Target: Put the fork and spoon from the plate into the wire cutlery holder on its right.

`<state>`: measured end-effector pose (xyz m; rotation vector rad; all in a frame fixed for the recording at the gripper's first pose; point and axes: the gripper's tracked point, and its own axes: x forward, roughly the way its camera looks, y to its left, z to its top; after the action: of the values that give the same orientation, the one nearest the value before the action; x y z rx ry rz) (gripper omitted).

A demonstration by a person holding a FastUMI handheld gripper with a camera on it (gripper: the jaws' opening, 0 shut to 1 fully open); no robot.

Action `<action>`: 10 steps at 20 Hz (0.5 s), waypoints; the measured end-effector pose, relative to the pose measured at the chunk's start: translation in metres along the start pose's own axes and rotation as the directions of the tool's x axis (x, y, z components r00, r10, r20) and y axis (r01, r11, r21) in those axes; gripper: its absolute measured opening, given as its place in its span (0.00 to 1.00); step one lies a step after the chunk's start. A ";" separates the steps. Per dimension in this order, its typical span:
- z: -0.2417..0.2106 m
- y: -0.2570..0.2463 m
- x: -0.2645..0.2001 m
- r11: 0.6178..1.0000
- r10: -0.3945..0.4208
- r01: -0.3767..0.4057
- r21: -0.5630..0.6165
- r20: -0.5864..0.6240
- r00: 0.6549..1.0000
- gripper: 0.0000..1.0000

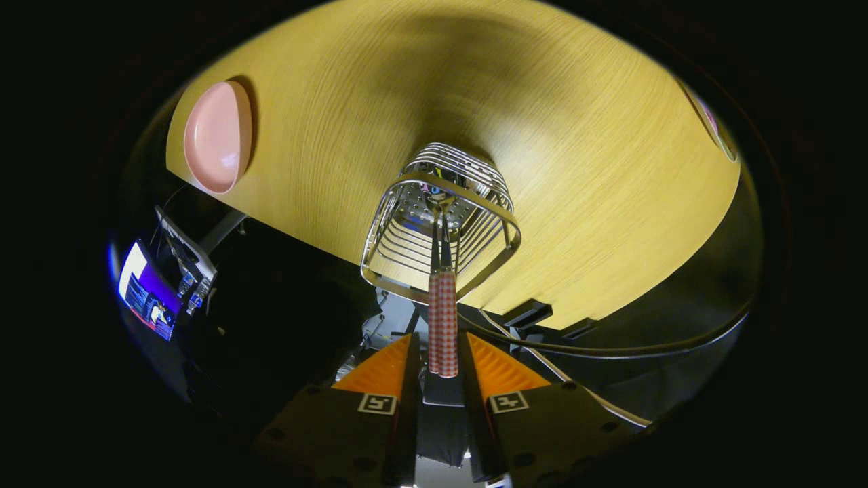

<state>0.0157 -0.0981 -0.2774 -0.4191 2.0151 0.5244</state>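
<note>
Tongs [442, 352] clamped on checked-handled utensil [442, 318], head inside wire cutlery holder [441, 224]; pink plate [215, 139] looks empty; release pending.

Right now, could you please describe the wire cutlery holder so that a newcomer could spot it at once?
Start at the yellow wooden table; near its front edge stands the wire cutlery holder, a shiny metal basket just ahead of the gripper. The jaws are shut on a checked-handled utensil whose tip dips inside it. Unlike the solid pink plate to its side, it is see-through wire.
</note>
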 end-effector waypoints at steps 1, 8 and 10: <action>-0.002 0.001 -0.004 1.000 0.004 -0.004 -0.001 0.039 0.999 0.41; -0.032 0.012 -0.038 0.998 0.007 -0.030 0.049 0.424 0.906 1.00; -0.037 0.023 -0.049 0.996 -0.001 -0.046 0.073 0.549 0.836 1.00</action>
<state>-0.0002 -0.0948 -0.2140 -0.1628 1.4759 0.5042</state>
